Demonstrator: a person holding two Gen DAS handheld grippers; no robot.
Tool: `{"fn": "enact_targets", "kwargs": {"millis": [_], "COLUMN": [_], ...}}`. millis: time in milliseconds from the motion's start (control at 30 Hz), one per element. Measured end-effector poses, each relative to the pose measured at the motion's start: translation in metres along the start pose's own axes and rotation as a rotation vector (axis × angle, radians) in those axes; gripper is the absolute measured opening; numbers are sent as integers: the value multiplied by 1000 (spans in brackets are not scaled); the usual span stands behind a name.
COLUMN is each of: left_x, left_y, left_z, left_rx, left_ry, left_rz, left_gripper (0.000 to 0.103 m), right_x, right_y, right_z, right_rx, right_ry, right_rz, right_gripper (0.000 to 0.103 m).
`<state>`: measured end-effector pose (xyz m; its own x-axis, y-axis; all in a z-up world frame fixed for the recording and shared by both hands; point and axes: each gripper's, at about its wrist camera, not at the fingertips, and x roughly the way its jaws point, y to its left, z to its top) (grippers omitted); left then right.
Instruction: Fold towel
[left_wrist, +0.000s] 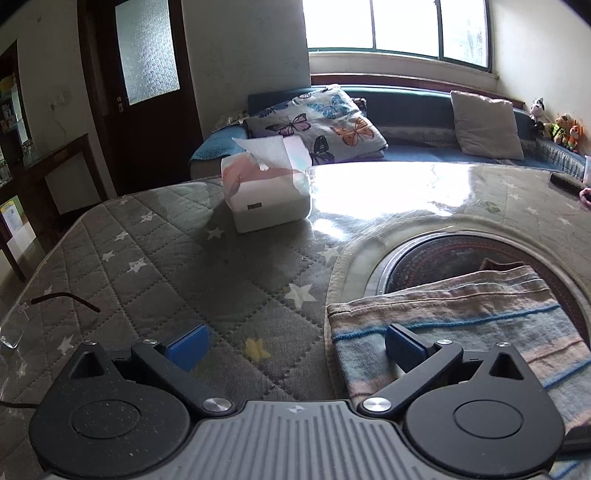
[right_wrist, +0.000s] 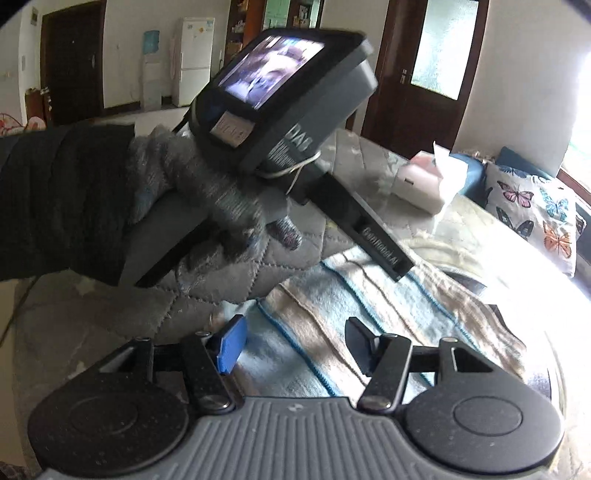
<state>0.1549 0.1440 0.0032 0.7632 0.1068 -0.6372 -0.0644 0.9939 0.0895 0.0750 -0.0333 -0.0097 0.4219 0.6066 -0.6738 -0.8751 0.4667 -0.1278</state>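
Note:
A striped towel (left_wrist: 465, 325) in pale blue, pink and beige lies folded on the quilted table, partly over a round dark plate. My left gripper (left_wrist: 295, 345) stands open at the towel's left edge; its right blue pad (left_wrist: 402, 345) is over the cloth, the left pad over bare table. In the right wrist view the same towel (right_wrist: 369, 314) spreads under my right gripper (right_wrist: 291, 345), which is open with nothing between its fingers. A gloved hand (right_wrist: 207, 206) holds the left gripper's body (right_wrist: 295, 110) above the towel's far side.
A tissue box (left_wrist: 266, 188) stands on the table (left_wrist: 166, 258) behind the towel. Eyeglasses (left_wrist: 22, 325) lie at the left edge. A dark remote (left_wrist: 565, 182) sits far right. A sofa with a butterfly pillow (left_wrist: 325, 122) lies beyond the table.

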Motion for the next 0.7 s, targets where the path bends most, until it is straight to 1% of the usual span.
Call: {"fn": "enact_targets", "kwargs": {"millis": [33, 133, 167, 200, 300, 400, 500, 600, 700], "left_x": [-5, -21, -26, -31, -43, -47, -50, -57, -62], "left_y": [-1, -4, -5, -7, -13, -17, -16, -12, -11], "left_z": [-3, -11, -15, -19, -31, -43, -52, -56, -63], "left_rx": [3, 10, 13, 17, 30, 42, 35, 9, 2], "left_ry": [-6, -24, -29, -32, -41, -38, -34, -41, -46], "left_rz": [-1, -7, -12, -17, -21, -5, 11, 10, 9], "left_gripper": [103, 103, 103, 103, 103, 103, 103, 103, 103], "right_x": [-6, -16, -19, -21, -24, -23, -19, -29, -42], "right_y": [0, -1, -2, -2, -2, 4, 10, 11, 9], "right_z": [-1, -7, -9, -12, -18, -24, -28, -28, -32], "right_rx": [-3, 11, 19, 29, 47, 49, 24, 24, 30], "right_ry": [-7, -6, -2, 5, 22, 39, 43, 35, 29], "right_rz": [-1, -13, -16, -15, -10, -7, -24, -24, -43], "right_gripper": [59, 49, 45, 38, 29, 27, 27, 27, 27]}}
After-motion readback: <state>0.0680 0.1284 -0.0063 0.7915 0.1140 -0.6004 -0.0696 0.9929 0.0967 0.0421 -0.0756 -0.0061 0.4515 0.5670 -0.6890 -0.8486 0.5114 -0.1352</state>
